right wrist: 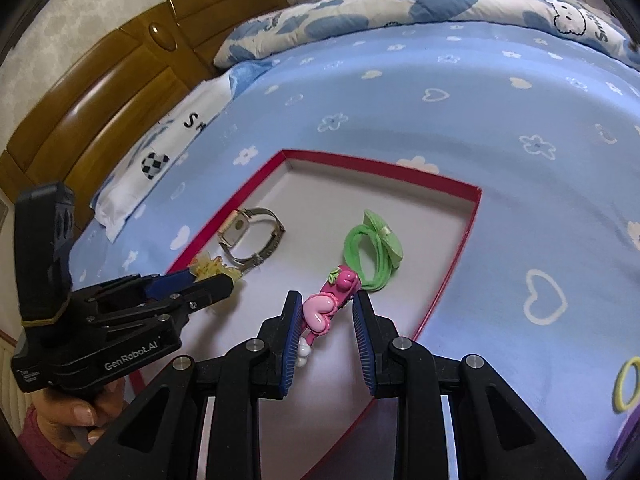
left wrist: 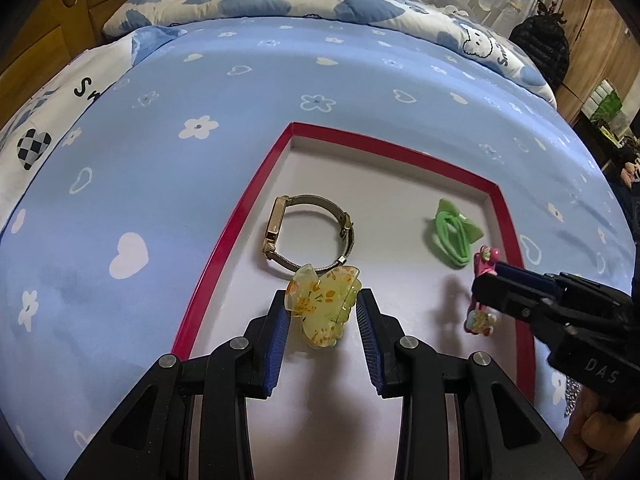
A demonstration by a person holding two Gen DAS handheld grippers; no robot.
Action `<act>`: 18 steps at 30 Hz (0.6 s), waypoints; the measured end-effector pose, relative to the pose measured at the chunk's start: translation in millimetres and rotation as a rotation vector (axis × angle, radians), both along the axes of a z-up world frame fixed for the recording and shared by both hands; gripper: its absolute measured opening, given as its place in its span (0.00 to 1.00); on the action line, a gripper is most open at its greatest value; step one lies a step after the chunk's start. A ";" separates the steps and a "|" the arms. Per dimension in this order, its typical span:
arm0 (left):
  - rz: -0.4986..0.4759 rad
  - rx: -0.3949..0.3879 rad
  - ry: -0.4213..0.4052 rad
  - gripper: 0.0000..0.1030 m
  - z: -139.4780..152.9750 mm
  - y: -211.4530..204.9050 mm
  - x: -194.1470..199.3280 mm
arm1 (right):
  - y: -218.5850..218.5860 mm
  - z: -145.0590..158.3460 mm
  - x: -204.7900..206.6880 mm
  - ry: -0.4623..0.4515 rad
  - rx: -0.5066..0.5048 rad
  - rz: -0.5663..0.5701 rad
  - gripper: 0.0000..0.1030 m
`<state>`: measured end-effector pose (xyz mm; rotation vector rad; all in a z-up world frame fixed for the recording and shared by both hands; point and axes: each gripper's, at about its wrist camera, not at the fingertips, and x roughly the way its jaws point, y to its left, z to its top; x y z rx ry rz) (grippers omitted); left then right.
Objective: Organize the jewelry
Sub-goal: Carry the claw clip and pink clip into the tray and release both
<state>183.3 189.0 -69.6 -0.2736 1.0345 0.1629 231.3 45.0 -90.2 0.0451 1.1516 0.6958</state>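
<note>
A shallow red-rimmed tray (left wrist: 224, 240) (right wrist: 452, 280) lies on the blue bed sheet. In it lie a gold watch (left wrist: 308, 232) (right wrist: 252, 240) and green hair ties with a bow (left wrist: 456, 232) (right wrist: 372, 248). My left gripper (left wrist: 322, 304) (right wrist: 216, 276) is shut on a yellow flowered claw clip (left wrist: 324, 308) (right wrist: 210, 266) just above the tray floor, near the watch. My right gripper (right wrist: 326, 304) (left wrist: 486, 292) is shut on a pink hair clip (right wrist: 326, 308) (left wrist: 482, 292) over the tray's right side, close to the green ties.
A blue flowered sheet (left wrist: 200, 80) covers the bed, with a patterned quilt (left wrist: 280, 0) at the far edge and a wooden headboard (right wrist: 100, 92) to the left. Yellow and purple hair ties (right wrist: 626, 384) lie on the sheet right of the tray.
</note>
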 end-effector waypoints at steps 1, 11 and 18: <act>0.001 0.001 0.003 0.32 -1.8 0.2 1.7 | 1.4 -3.1 0.9 0.004 -0.008 0.002 0.25; -0.004 0.033 0.031 0.34 -11.4 -3.4 12.1 | 17.3 -14.0 2.9 -0.016 -0.075 0.059 0.26; -0.004 0.040 0.043 0.35 -11.8 -5.3 13.2 | 23.9 -16.3 2.6 -0.018 -0.100 0.089 0.26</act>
